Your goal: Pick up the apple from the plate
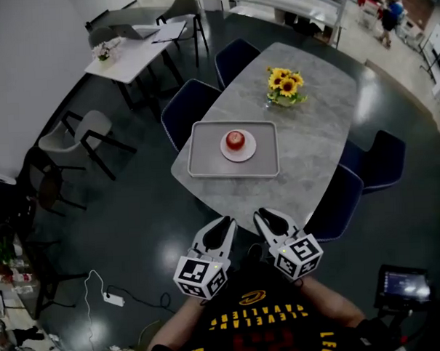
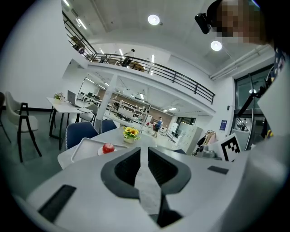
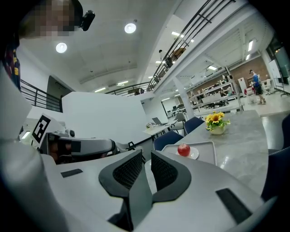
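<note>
head view: you are looking down on a pale grey stone-look table point(image 1: 317, 141), and both your grippers sit close to its near edge.
apple: the round red apple point(image 1: 235, 140) rests on a small white round plate point(image 1: 249, 152), untouched and well apart from both tools.
tray: a grey rectangular tray point(image 1: 205, 159) carries the plate about at its middle; it lies by the tabletop's near left edge.
flowers: a small pot of yellow sunflowers point(image 1: 286, 87) stands beyond the tray's far right corner.
left gripper: your white left gripper point(image 1: 221, 226) is released, its dark pads a narrow gap apart with nothing between them; in the left gripper view the apple point(image 2: 108, 148) shows ahead, left of the jaws.
right gripper: your white right gripper point(image 1: 271, 217) is also released and empty; in the right gripper view the apple point(image 3: 183, 149) shows ahead, right of the jaws.
chairs: dark blue padded chairs point(image 1: 186, 111) stand along the table's edges.
</note>
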